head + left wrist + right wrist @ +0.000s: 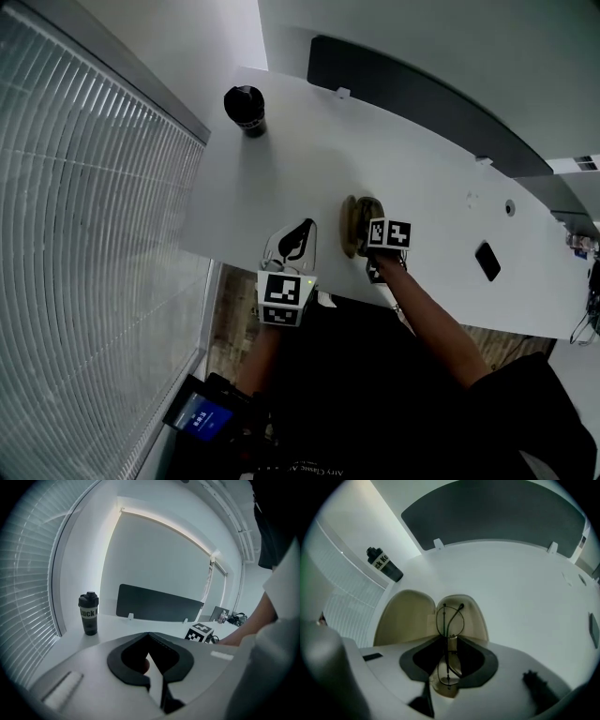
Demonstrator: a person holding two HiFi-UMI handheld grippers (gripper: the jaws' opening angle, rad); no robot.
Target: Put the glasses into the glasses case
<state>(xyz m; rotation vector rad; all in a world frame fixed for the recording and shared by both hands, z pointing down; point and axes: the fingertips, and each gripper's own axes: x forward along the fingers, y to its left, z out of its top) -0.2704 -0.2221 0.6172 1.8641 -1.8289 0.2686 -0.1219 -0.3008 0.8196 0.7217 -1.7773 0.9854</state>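
A tan glasses case (401,618) lies open on the white table (520,588), near the front edge in the head view (352,223). Folded thin wire-framed glasses (450,616) rest lengthwise over its right half (476,620). My right gripper (448,667) points steeply down over that half, and its jaws stand a little apart around the near end of the glasses. In the head view the right gripper (368,242) sits right over the case. My left gripper (300,234) hovers just left of the case, shut with nothing in it (157,686).
A black shaker bottle (246,111) stands at the far left of the table, also in both gripper views (88,613) (384,565). A dark phone (487,261) lies to the right. A dark partition (412,89) runs along the table's far edge. Window blinds (84,234) are at the left.
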